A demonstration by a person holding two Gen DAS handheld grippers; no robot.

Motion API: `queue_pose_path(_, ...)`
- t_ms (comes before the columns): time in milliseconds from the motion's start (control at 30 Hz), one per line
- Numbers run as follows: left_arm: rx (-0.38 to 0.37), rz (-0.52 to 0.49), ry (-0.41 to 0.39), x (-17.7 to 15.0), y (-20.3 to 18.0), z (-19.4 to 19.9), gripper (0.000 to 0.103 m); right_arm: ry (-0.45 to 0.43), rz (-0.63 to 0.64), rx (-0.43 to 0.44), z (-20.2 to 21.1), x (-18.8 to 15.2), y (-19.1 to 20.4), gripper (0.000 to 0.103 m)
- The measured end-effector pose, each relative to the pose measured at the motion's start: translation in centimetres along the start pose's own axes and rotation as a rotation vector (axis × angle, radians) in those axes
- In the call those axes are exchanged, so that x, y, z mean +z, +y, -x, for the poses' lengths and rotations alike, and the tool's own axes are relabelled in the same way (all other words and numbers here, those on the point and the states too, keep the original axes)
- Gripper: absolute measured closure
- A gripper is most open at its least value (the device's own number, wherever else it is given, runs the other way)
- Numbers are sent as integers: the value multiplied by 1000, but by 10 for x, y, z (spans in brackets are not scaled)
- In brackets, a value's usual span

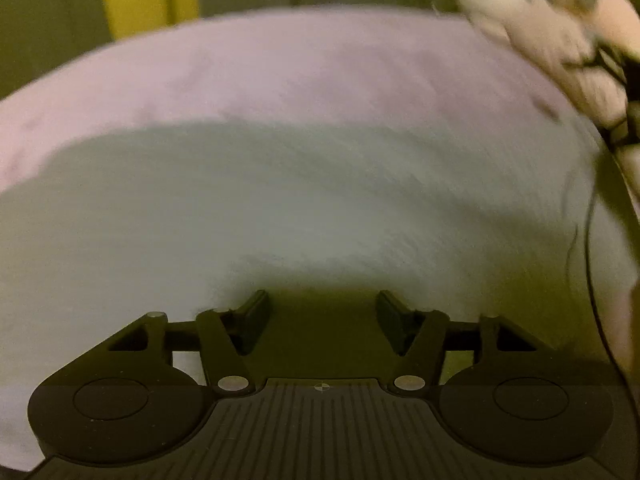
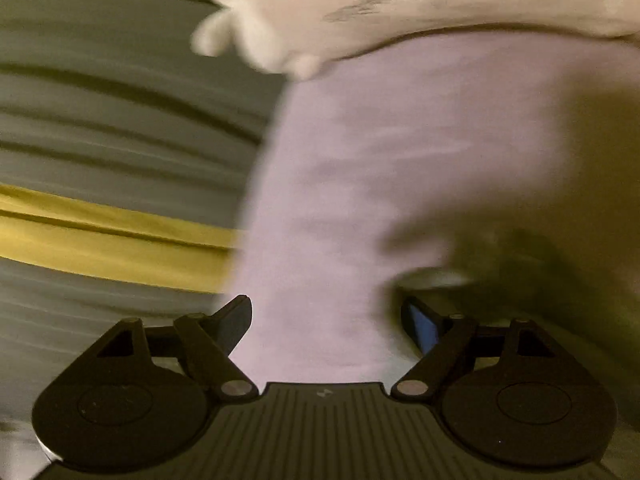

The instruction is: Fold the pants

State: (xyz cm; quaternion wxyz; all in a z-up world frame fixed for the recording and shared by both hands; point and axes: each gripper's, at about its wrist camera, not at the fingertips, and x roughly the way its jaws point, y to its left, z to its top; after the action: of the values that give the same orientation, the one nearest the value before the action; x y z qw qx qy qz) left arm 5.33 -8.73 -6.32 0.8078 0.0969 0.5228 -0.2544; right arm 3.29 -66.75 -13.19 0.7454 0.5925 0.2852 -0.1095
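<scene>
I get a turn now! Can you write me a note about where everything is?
Left gripper: open, nothing between the fingers, over the bed.
Right gripper: open, nothing held.
Pants: possibly the pale grey cloth lying flat on the bed; too blurred to be sure.
Plush toy: at the bed's edge.
Done: cannot tell how many folds.
Left: check the cloth, finish folding if needed.
</scene>
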Motion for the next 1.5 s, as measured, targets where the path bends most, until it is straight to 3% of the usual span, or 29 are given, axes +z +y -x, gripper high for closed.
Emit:
queue_pose_path(67, -32, -14, 19, -1, -14, -10, 33, -21, 85, -157, -2, 2, 10, 19)
queue_pose_path(100, -31, -13, 10, -4, -17, -12, 28, -3, 131, -172, -2, -2, 11, 19)
queue_pose_path(200, -35, -56, -7, -8, -18, -13, 24, 106, 190, -145, -3, -15, 5, 19)
queue_pose_path(300, -38, -88, -2, -10, -22, -12, 24, 106, 335, -188, 2, -23, 5, 23)
queue_pose_path(333, -36, -93, 3, -12, -22, -13, 23, 100, 382, -225, 1, -23, 6, 40)
queue_pose_path(367, -32, -95, 8, -14, -24, -13, 23, 94, 411, -272, -1, -27, 5, 72)
queue_pose_path(433, -25, -79, 19, -12, -22, -11, 23, 79, 445, -334, -2, -32, 5, 98)
queue_pose_path(467, -26, -65, 22, -11, -24, -10, 23, 46, 467, -328, 2, -37, 9, 98)
queue_pose_path(633, -45, 14, 34, -14, -12, -2, 23, -130, 539, -303, 39, -59, 25, 99)
queue_pose_path(700, -51, 26, 30, -13, -8, -4, 22, -210, 583, -354, 51, -63, 28, 99)
queue_pose_path(733, -40, 31, 31, -13, -6, -6, 22, -225, 595, -379, 50, -59, 29, 99)
queue_pose_path(800, -26, 36, 36, -11, -6, -5, 21, -207, 505, -415, 34, -39, 14, 99)
queue_pose_path(933, -30, 39, 53, -13, -4, 1, 19, -210, 502, -530, -7, -26, -5, 95)
queue_pose_path(1000, -34, 50, 56, -18, 4, 2, 17, -268, 453, -532, -3, -23, -5, 79)
queue_pose_path(1033, -34, 49, 54, -21, 6, 2, 17, -302, 433, -550, 3, -23, -3, 52)
queue_pose_path(1067, -36, 45, 48, -23, 9, 2, 17, -340, 413, -573, 9, -22, -2, 34)
queue_pose_path(1133, -42, 37, 36, -25, 9, 3, 17, -397, 387, -545, 31, -26, 0, 33)
queue_pose_path(1267, -37, 42, 30, -24, 3, 2, 11, -237, 384, -350, 50, -43, 0, 33)
queue_pose_path(1400, -23, 3, 29, -24, -8, 2, 11, -50, 386, -247, 28, -56, -5, 33)
queue_pose_path(1467, -15, 1, 39, -25, -5, 3, 11, 1, 409, -281, 12, -55, -10, 33)
queue_pose_path(1500, -6, 10, 38, -26, -2, 3, 11, -8, 427, -350, 6, -54, -13, 34)
